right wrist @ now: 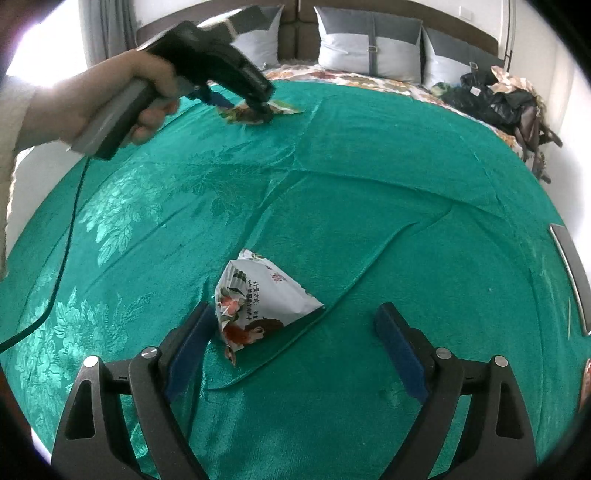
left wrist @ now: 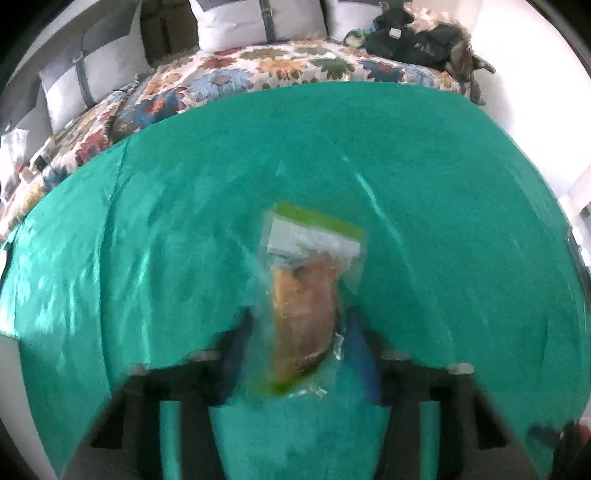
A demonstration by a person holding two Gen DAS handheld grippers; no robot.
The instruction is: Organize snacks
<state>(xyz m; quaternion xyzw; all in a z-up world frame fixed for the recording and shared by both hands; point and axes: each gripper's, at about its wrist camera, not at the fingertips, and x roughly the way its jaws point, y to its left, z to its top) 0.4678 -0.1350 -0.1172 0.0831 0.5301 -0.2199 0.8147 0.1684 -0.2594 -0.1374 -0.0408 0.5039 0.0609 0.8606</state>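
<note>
- My left gripper (left wrist: 301, 332) is clenched on a clear snack bag (left wrist: 308, 295), above the green cloth (left wrist: 147, 221) covering the bed.
- Beyond it: floral quilt (left wrist: 258, 70), pillows (left wrist: 255, 22), dark clutter (left wrist: 417, 40) far right.
- My right gripper (right wrist: 295, 332) is released; a white snack packet (right wrist: 258, 302) lies touching its left finger.
- Broad bare cloth lies ahead.

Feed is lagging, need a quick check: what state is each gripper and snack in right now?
left gripper: shut on the clear snack bag.
clear snack bag: held between the jaws, over the green cloth.
right gripper: open, holding nothing.
white snack packet: crumpled, lying between the open jaws.
</note>
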